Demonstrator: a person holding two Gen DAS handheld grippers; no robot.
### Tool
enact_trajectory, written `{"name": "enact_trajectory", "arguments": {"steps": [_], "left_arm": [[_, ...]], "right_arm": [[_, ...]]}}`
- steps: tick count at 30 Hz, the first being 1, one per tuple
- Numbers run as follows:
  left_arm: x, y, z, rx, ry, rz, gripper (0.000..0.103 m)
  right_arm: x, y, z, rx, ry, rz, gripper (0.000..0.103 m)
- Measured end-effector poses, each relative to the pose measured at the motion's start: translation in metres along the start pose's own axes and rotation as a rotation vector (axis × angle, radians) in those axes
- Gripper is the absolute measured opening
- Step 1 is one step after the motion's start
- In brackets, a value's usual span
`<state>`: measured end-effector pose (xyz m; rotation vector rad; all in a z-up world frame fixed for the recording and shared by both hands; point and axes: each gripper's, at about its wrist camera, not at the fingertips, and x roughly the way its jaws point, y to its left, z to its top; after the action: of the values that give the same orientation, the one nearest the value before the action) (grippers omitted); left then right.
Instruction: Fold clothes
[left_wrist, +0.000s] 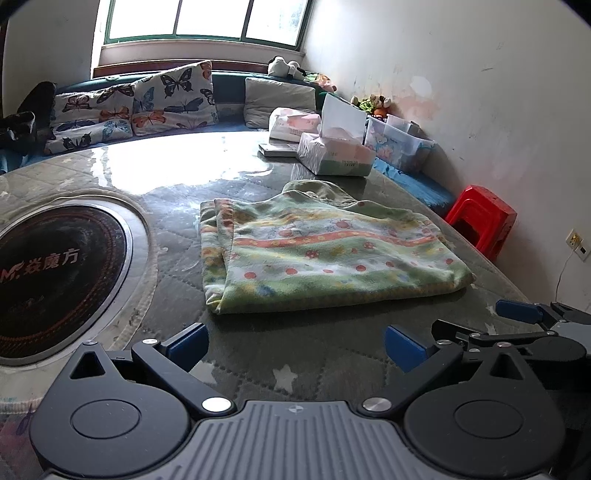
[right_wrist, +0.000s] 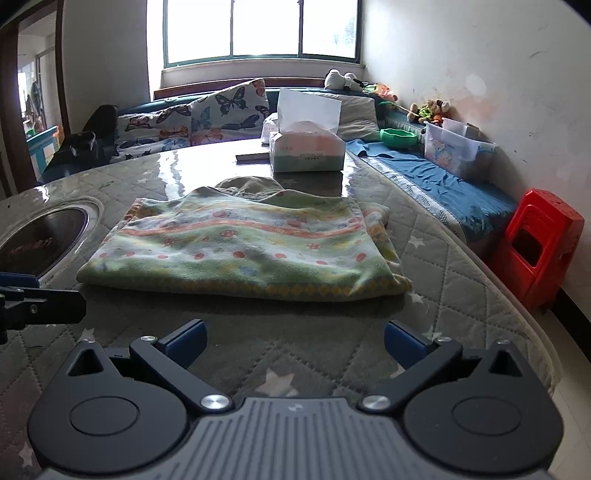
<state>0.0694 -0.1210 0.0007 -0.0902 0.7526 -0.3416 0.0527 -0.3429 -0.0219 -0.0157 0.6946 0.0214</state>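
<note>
A green patterned garment (left_wrist: 325, 251) with red dots and an orange stripe lies folded flat on the quilted table cover (left_wrist: 258, 362). It also shows in the right wrist view (right_wrist: 243, 247). My left gripper (left_wrist: 295, 345) is open and empty, just short of the garment's near edge. My right gripper (right_wrist: 294, 343) is open and empty, also just short of the near edge. The right gripper shows at the right edge of the left wrist view (left_wrist: 532, 321). The left gripper shows at the left edge of the right wrist view (right_wrist: 22, 299).
A round black cooktop (left_wrist: 55, 273) is set into the table at the left. A tissue box (left_wrist: 334, 153) and a flat dark item (left_wrist: 277, 148) stand behind the garment. A red plastic stool (left_wrist: 482, 219) stands past the table's right edge. Butterfly cushions (left_wrist: 129, 107) line the bench.
</note>
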Motion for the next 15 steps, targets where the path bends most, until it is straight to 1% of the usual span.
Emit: {"name": "enact_trajectory", "arguments": {"steps": [9, 15], "left_arm": [[-0.014, 0.000, -0.012, -0.014, -0.030, -0.004, 0.103], [-0.019, -0.001, -0.021, -0.006, -0.032, -0.009, 0.103]], "right_arm": [[-0.017, 0.010, -0.014, 0.021, -0.015, -0.007, 0.103], [-0.025, 0.017, -0.024, 0.018, -0.022, -0.009, 0.103]]}}
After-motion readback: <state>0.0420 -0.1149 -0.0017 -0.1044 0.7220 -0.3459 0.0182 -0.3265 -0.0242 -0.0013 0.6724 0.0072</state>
